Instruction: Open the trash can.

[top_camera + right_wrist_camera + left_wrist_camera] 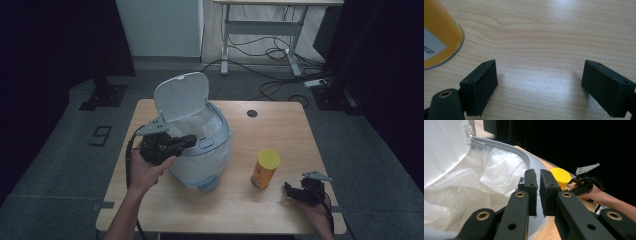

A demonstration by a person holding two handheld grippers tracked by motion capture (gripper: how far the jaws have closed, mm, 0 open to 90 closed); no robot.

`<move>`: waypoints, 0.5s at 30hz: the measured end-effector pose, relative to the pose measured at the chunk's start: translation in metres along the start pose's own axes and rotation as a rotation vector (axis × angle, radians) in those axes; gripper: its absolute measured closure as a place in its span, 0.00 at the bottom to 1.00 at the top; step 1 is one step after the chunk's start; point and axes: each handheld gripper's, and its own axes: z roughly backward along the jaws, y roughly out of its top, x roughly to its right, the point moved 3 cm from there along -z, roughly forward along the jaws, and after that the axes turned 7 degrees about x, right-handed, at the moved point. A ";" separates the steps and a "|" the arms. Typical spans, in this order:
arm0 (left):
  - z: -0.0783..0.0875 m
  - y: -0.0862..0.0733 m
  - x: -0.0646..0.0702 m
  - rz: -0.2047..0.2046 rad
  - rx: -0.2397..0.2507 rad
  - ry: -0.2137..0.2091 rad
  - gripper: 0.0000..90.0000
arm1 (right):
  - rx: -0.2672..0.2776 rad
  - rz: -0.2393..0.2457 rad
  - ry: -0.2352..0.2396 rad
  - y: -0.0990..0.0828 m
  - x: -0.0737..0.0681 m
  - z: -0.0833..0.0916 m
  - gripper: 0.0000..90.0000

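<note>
Bin (200,145) just beside left hand-held gripper (186,142) — lid up.

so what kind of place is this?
Probably a lab or recording room, not a home: a lone table on grey floor, dark curtains around it, a desk frame with loose cables behind.

A pale blue-and-white bin (200,145) (clear liner), a yellow can (264,169), black jaws.

The right gripper (539,85) rests with its 2 jaws spread wide over the wooden table (549,32), a yellow can (437,35) just beside the left jaw.
</note>
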 end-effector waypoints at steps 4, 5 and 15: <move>0.009 -0.004 -0.002 -0.002 0.011 0.012 0.87 | 0.000 0.000 0.000 0.000 0.000 0.000 0.14; 0.012 -0.006 -0.003 -0.008 0.012 0.019 0.85 | 0.000 0.000 0.000 0.000 0.000 0.000 0.14; 0.038 -0.024 -0.011 -0.004 0.036 0.078 0.60 | 0.000 0.000 0.001 0.000 0.000 0.000 0.14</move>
